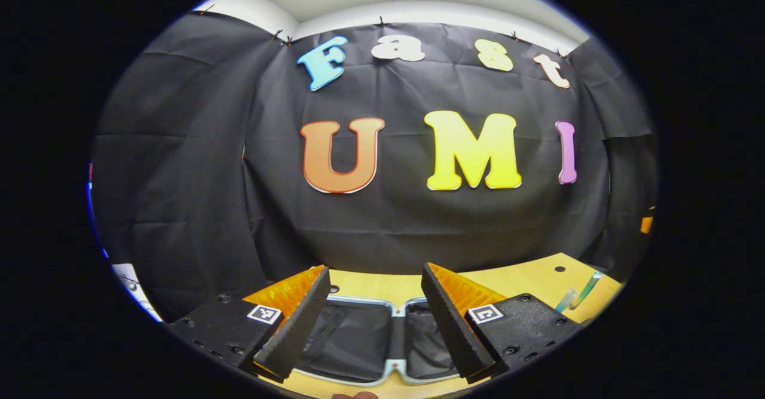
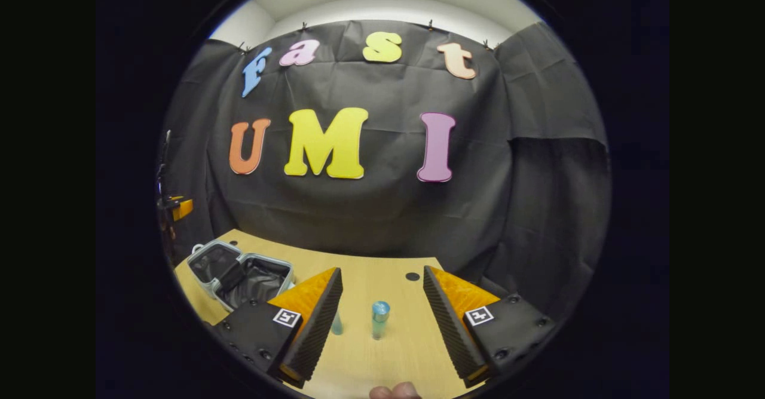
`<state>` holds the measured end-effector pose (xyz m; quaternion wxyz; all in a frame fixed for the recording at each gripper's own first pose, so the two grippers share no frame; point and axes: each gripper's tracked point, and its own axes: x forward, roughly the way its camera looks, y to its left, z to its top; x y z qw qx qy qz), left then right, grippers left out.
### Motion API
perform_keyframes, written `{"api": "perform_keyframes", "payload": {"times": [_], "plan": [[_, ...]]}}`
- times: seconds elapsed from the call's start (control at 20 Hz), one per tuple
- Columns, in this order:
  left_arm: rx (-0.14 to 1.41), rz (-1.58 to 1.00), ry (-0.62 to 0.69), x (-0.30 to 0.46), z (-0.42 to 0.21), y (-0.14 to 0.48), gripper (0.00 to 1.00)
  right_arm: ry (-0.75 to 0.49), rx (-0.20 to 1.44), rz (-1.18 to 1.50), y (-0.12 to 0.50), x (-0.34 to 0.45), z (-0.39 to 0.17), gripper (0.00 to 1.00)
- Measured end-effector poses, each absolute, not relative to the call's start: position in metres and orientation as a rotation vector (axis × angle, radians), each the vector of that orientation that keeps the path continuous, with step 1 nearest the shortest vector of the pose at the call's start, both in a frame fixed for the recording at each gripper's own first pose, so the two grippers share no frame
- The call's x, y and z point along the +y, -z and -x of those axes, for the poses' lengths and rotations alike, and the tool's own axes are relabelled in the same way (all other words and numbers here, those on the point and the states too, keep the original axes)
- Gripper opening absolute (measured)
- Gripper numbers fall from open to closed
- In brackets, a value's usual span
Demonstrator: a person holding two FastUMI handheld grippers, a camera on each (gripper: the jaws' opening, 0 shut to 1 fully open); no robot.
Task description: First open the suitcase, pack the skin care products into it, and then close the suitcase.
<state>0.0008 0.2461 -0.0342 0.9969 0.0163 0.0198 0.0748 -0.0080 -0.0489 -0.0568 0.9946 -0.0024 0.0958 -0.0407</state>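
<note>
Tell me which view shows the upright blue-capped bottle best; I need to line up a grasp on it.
The right gripper view: the blue-capped bottle stands upright on the table, centred between the open right gripper. The left gripper view catches bottles at its right edge, distorted and too small to tell apart.

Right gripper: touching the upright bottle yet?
Apart. Right gripper view: the upright bottle stands between the open right gripper fingers, bare table on both sides.

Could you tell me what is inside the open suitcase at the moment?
Both halves of the suitcase show only dark lining, with no skin care product visible inside. In the left gripper view, the left tool covers the outer parts of each half.
</note>
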Motion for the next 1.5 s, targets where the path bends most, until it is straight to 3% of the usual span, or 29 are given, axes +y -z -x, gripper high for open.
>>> {"api": "perform_keyframes", "payload": {"times": [0.7,1.15,1.5], "plan": [[0.08,0.006,0.03,0.027,0.023,0.071,0.98,-0.014,0.257,-0.003,0.106,-0.103,0.021,0.81],[0.264,0.015,0.183,-0.075,0.008,0.178,0.98,-0.041,0.335,0.009,0.154,-0.123,0.021,0.81],[0.383,0.011,0.254,-0.119,-0.023,0.251,0.99,0.012,0.361,0.034,0.162,-0.153,0.032,0.81]]}}
